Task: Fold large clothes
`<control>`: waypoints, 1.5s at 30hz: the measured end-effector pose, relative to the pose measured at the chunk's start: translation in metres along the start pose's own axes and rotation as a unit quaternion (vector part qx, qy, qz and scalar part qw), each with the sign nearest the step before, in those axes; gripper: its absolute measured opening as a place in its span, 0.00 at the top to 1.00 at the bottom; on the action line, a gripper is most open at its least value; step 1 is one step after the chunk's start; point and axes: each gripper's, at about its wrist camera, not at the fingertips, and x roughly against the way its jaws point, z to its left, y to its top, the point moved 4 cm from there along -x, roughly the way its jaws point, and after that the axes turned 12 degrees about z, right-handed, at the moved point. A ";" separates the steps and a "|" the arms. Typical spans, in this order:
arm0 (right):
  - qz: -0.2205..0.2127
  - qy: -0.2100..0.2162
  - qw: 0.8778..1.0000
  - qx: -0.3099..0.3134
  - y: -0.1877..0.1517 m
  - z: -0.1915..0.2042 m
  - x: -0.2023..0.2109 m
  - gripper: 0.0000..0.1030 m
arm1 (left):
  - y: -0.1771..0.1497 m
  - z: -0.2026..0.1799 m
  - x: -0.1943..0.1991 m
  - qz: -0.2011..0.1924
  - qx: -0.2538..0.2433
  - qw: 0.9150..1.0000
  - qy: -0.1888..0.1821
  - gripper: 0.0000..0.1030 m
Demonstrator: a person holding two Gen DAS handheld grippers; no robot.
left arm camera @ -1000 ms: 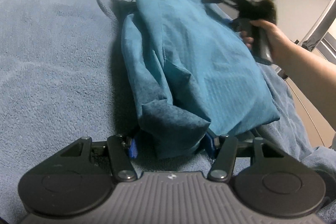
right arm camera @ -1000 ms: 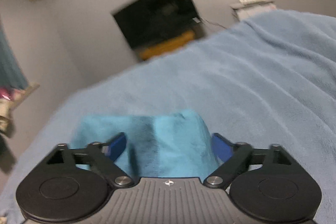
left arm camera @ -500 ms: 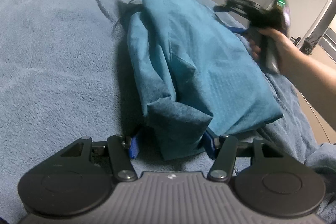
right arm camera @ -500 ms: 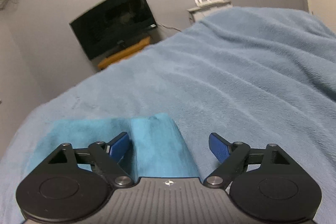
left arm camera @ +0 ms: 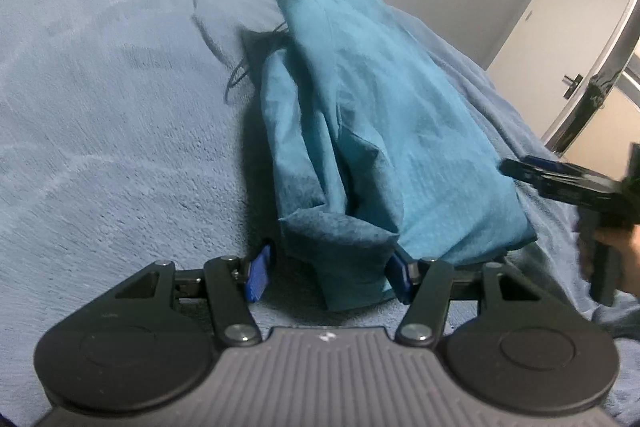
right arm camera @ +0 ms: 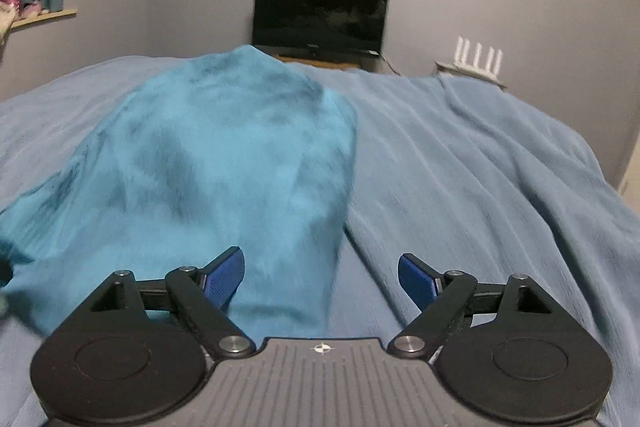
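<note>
While the left tongs sit low at the near corner of the teal garment, the right tongs have swung away from the far end of the cloth and now come in along its near right side — a second ago they were up by the top of the pile. Their jaws are spread wide, with only the garment's edge and bare blanket between them; nothing is pinched. The left pair are half-open, straddling a dark folded corner, the right pad against the cloth and the left pad clear of it, so I cannot call that a grip. The garment lies as a long, narrow, rumpled bundle down the middle of the bed, already doubled lengthwise. To my eye the last fold has been let go and the right hand is repositioning for the next one — probably taking the near end to bring it over.
</note>
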 end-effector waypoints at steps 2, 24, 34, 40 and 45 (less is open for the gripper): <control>-0.010 -0.002 1.000 -0.009 -0.005 0.004 0.012 0.19 | 0.000 -0.005 0.003 -0.003 -0.011 1.000 0.019 0.45; 0.017 0.040 0.998 0.052 -0.037 0.075 0.051 0.24 | 0.012 -0.015 0.036 -0.076 -0.048 0.995 0.053 0.36; -0.032 0.083 0.996 0.003 -0.038 0.063 0.082 0.38 | 0.035 -0.015 0.091 -0.207 0.012 0.972 0.114 0.22; -0.050 0.078 0.995 0.030 -0.041 0.076 0.062 0.50 | 0.093 -0.070 0.036 -0.185 -0.083 0.968 0.150 0.22; -0.076 0.067 0.993 0.064 -0.048 0.076 0.054 0.51 | 0.175 -0.095 -0.042 -0.121 -0.109 0.976 0.147 0.22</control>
